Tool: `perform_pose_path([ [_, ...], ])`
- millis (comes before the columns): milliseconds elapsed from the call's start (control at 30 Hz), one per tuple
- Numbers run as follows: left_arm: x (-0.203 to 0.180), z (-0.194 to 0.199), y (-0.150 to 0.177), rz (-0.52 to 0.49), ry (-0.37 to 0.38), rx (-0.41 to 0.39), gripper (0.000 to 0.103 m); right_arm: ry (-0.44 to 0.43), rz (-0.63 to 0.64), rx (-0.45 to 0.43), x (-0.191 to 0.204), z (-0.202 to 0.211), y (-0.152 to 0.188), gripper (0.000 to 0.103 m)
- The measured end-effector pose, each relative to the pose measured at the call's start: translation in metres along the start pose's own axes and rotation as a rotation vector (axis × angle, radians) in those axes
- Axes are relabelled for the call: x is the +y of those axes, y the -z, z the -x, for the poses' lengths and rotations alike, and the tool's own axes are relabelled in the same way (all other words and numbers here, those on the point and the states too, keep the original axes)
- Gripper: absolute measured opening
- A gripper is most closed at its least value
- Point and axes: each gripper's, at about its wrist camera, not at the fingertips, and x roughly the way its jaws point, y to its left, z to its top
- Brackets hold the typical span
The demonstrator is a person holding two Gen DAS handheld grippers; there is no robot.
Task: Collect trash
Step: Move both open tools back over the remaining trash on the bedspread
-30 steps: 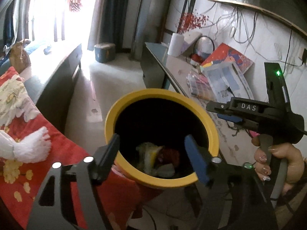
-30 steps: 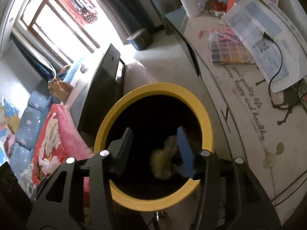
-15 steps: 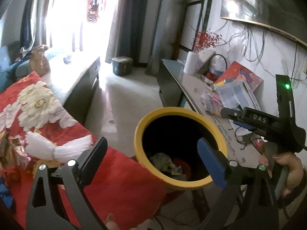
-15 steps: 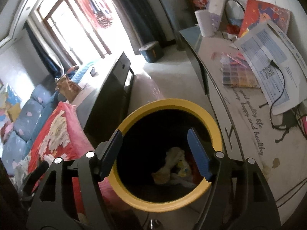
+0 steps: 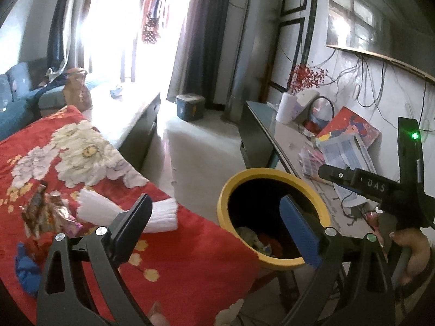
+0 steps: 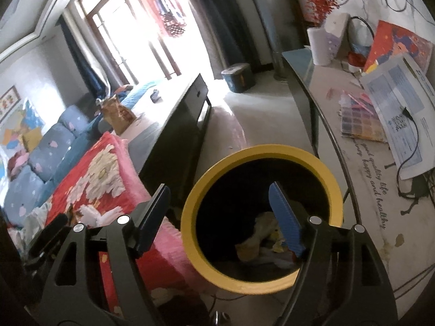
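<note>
Left gripper (image 5: 214, 222) spread wide, right gripper (image 6: 217, 212) just opened, both empty. Wrappers (image 5: 49, 214) on red blanket (image 5: 190, 244); careless grab could snag blanket.

Domestic living room. Evidence: blue patterned sofa (image 6: 40, 160) along wall, red floral blanket (image 5: 81, 163) spread beside it; long low coffee table (image 6: 174, 125) in middle of room; tall window (image 6: 141, 27) with dark curtains (image 5: 201, 35), strong daylight; floor-standing air conditioner (image 5: 252, 46) in corner; side table (image 6: 353, 141) against wall carrying paper roll (image 6: 322, 44), printed sheets (image 6: 402, 103), cables; framed picture (image 6: 11, 103) on wall; yellow-rimmed waste bin (image 6: 261, 157) on pale floor.
</note>
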Motion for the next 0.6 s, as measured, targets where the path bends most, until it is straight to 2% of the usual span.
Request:
perform_pose_path([
  [600,0.052,0.043,-0.009,0.074,-0.101,-0.098,0.092,-0.093,0.124,0.009,0.064,0.008,0.013,0.067],
])
